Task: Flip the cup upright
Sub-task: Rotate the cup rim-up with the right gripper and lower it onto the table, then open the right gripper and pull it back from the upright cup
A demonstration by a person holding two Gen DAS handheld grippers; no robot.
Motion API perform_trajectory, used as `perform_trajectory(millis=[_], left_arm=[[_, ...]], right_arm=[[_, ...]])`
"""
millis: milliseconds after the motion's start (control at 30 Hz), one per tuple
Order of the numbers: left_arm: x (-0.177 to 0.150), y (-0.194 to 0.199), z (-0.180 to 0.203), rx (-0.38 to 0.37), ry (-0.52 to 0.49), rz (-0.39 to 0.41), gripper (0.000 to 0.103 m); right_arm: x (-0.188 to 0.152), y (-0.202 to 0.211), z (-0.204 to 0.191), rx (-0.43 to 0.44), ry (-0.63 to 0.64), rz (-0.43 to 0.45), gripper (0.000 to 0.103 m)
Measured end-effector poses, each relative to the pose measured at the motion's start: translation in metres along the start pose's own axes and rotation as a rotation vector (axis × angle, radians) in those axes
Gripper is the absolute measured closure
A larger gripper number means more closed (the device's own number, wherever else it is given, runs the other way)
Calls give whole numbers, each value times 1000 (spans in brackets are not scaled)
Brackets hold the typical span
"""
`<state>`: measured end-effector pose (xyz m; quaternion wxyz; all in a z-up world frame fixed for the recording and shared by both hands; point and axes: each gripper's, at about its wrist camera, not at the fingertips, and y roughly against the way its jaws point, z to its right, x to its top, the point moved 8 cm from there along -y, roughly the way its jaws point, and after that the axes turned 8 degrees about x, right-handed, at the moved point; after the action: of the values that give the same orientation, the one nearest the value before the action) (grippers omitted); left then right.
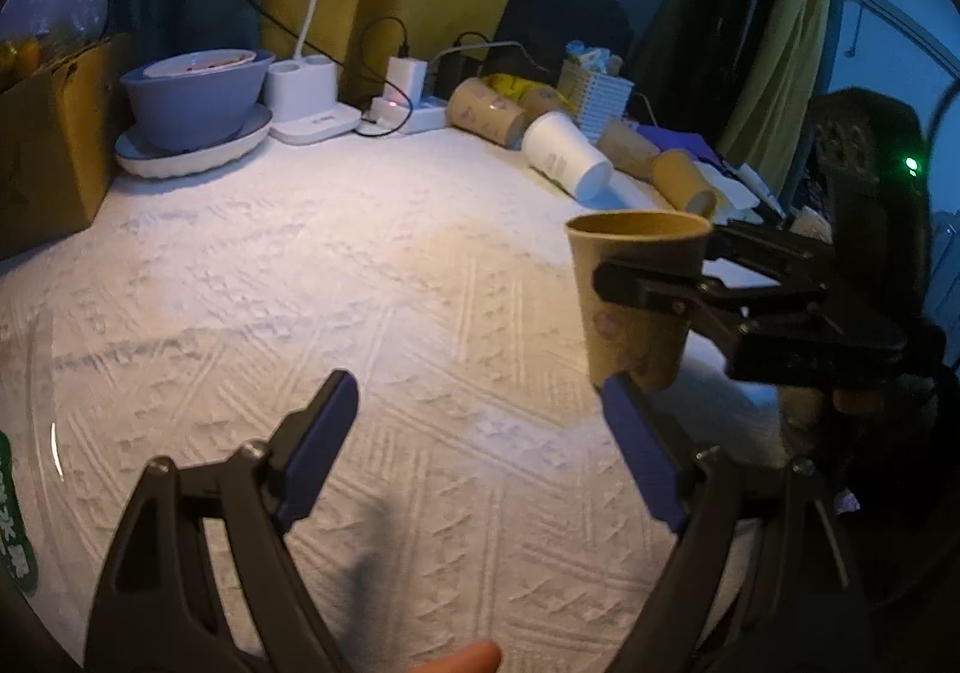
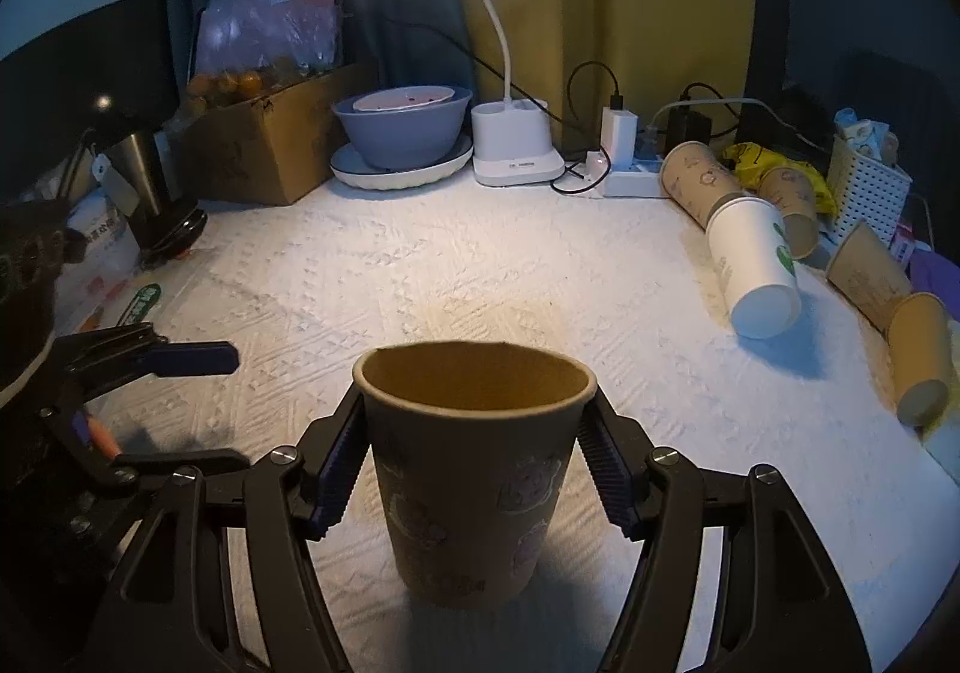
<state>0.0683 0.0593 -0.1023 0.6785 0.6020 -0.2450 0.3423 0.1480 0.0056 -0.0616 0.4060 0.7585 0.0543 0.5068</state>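
The right claw (image 2: 474, 469) is pinching the upright brown paper cup (image 2: 474, 469); the left claw (image 1: 480, 451) is hanging spread beside the cup, and fallen cups (image 2: 756, 265) are lying behind it.

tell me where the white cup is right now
The white cup lies on its side at the table's far right, in the right wrist view, its base resting against a tipped brown cup near the power strip.

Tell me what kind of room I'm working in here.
Probably a home, at a table by a curtained window, not a lab. A white embossed tablecloth carries a desk lamp, a power strip with chargers, stacked bowls and a cardboard box. The right gripper holds the brown cup upright.
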Motion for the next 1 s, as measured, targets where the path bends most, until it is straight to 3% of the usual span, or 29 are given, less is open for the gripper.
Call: perform_trajectory(millis=[667, 1000], left_arm=[[-8, 2, 33, -7, -48, 0, 18], [-6, 13, 45, -28, -45, 52, 18]], right_arm=[[-38, 48, 4, -97, 23, 41, 34], [-43, 57, 6, -125, -6, 62, 31]])
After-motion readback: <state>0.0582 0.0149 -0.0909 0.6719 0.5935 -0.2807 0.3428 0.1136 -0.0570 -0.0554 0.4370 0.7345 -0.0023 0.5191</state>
